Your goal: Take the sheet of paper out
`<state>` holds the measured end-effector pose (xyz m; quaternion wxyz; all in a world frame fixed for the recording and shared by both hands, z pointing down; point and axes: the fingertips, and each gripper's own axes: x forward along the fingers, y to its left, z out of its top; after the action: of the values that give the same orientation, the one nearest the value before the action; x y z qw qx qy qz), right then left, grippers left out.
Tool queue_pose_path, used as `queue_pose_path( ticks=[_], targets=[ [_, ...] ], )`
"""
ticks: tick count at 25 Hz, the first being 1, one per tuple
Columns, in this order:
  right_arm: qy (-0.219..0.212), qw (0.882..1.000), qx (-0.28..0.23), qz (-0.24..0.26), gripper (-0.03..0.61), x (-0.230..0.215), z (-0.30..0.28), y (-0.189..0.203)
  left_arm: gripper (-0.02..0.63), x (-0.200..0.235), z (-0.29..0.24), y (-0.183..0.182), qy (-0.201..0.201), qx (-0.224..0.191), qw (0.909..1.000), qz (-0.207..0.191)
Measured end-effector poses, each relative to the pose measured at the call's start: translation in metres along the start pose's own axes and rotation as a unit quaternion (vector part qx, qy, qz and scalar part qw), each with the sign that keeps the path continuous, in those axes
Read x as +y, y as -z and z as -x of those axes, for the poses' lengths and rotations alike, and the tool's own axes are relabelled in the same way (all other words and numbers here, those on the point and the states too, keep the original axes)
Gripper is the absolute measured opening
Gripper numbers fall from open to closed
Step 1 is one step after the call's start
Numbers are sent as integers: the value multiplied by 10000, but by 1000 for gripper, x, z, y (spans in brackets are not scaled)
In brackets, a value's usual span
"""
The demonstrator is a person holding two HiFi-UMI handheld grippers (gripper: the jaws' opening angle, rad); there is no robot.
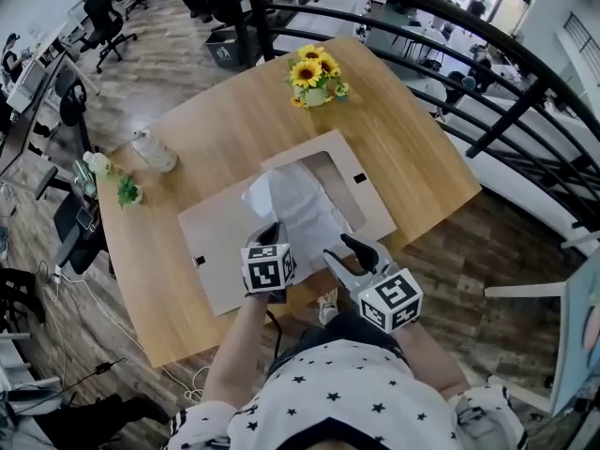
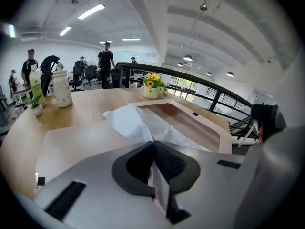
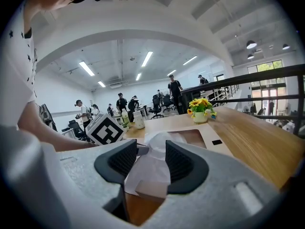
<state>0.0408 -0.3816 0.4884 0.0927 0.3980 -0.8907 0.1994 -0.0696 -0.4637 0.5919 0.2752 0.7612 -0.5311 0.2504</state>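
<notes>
Paper pinched in L gripper jaws; R gripper jaws apart.

Head view looks steeply down; gripper views skim the table closely (all share the sunflowers).

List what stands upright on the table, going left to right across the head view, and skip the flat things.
small pale bottle → small green plant → white jug → vase of sunflowers
</notes>
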Motion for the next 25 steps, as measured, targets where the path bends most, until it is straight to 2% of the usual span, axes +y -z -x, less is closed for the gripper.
queue_pose_path(
  ticks=[13, 25],
  targets=[
    [168, 9991, -306, 225, 178, 89, 46, 28, 8, 0, 111, 28, 205, -868, 9960, 70],
    [212, 9973, -587, 382, 178, 164, 98, 59, 6, -14, 208, 75, 435, -1401, 9891, 117]
  ],
)
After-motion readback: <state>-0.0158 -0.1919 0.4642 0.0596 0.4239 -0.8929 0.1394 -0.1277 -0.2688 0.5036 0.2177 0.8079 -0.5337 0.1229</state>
